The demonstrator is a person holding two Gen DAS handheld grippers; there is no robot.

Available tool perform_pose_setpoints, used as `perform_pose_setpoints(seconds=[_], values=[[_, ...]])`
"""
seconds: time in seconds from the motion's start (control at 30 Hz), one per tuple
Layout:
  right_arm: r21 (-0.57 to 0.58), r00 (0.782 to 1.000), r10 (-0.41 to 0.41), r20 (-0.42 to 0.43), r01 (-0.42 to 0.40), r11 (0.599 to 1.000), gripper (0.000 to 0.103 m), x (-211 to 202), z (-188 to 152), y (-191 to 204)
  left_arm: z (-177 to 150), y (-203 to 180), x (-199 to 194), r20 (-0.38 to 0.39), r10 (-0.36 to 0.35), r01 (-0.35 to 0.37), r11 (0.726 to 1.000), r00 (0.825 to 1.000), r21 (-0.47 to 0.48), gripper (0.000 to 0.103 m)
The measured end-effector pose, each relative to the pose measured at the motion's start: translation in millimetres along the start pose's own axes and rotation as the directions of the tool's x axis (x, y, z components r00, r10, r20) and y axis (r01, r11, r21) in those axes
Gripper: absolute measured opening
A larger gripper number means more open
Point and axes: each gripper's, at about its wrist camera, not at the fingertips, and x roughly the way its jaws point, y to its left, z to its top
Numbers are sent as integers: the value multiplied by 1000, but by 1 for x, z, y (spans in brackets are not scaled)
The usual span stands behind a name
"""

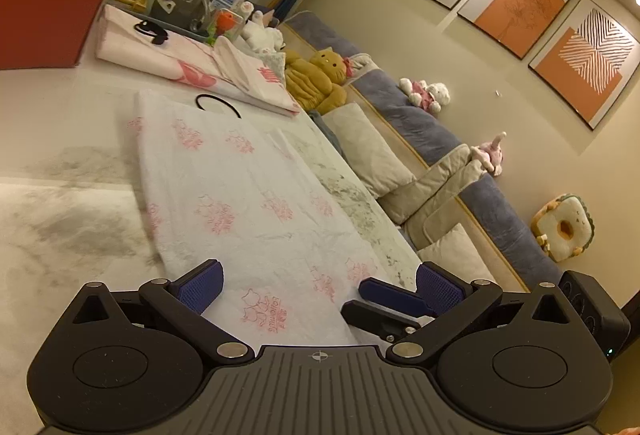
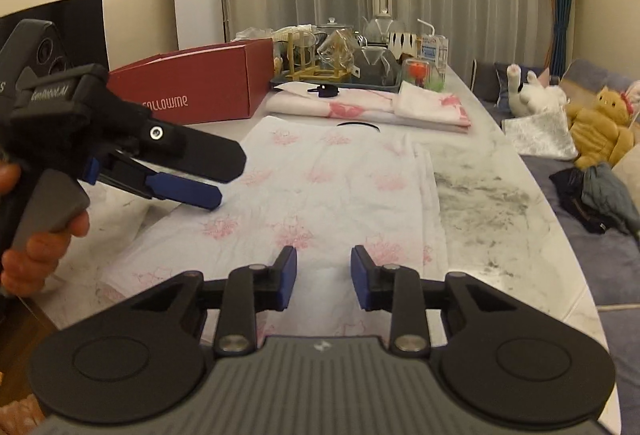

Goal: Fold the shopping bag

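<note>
A white shopping bag with pink prints (image 1: 248, 195) lies flat on the marble table (image 1: 60, 219), its black handle (image 1: 218, 103) at the far end. It also shows in the right wrist view (image 2: 328, 187). My left gripper (image 1: 320, 285) is open and empty, hovering over the bag's near end. It shows from the side in the right wrist view (image 2: 216, 179), above the bag's left edge. My right gripper (image 2: 324, 279) is open and empty over the bag's near edge. Its fingers (image 1: 384, 295) show in the left wrist view.
Folded pink-and-white bags (image 2: 372, 107) lie beyond the bag. A red box (image 2: 200, 87) stands at the far left. A tray of glassware (image 2: 340, 63) sits at the back. A sofa with cushions and plush toys (image 2: 596, 127) runs along the table's right side.
</note>
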Motion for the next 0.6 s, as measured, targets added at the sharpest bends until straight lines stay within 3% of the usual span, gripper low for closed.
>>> perform_pose_setpoints(seconds=[0.1,0.37,0.5,0.6], values=[[23,999,34,11,-35,999,30,-5,1,1,-2,2,-7,14,-9,10,1000,1000,-7,103],[18,1000,24,-20,-23,1000,30,-5,-4,4,-11,8,-17,29,-17,19,999,999,-41,103],[16,1000,23,-18,-23,1000,30,-11,-8,7,-20,15,-33,56,-24,29,995,998,-94,103],[27,999,34,19,-35,999,30,-23,-6,9,-27,24,-53,126,-28,50,983,992,-174,103]])
